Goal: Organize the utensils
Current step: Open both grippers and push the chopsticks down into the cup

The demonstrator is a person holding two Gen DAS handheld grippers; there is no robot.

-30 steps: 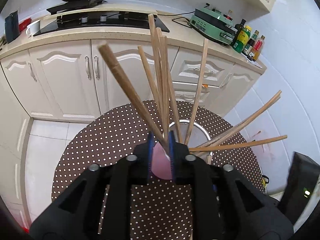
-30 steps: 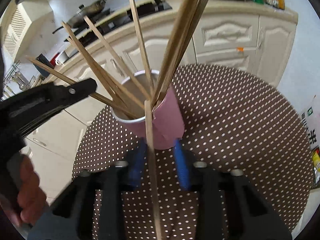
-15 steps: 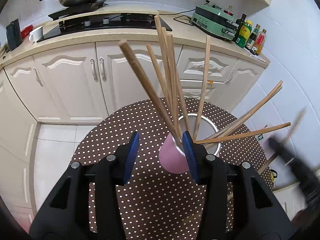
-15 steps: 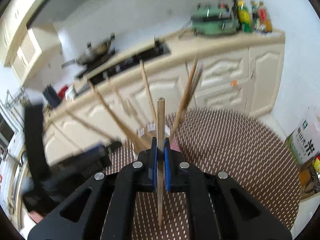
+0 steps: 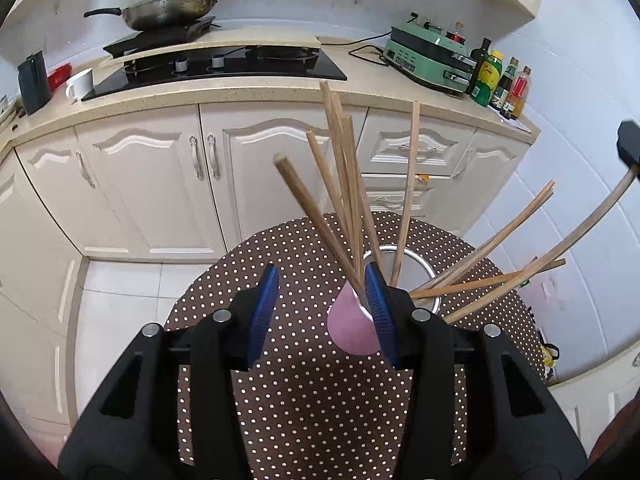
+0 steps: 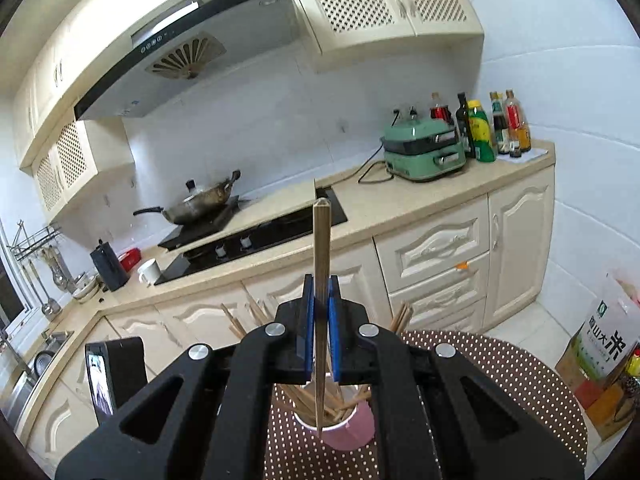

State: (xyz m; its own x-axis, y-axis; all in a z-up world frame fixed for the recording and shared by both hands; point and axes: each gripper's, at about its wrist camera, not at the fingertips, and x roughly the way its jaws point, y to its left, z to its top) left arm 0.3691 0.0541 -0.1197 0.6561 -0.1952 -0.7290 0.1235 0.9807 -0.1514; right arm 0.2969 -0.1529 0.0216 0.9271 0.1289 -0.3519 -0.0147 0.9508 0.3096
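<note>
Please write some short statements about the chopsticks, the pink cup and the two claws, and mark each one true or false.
1. The right claw is shut on one wooden chopstick. True.
2. The left claw squeezes the pink paper cup. False: it is open, the cup free between its pads.
3. The pink cup is empty. False: it holds many wooden chopsticks.
4. The cup stands on a brown polka-dot tablecloth. True.

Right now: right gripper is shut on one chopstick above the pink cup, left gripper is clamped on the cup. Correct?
Not quite. The left gripper is open: in the left wrist view its blue pads stand wide apart, and the pink cup sits beside the right-hand pad, not squeezed between them. The rest holds: the right gripper is shut on one chopstick above the cup.
</note>
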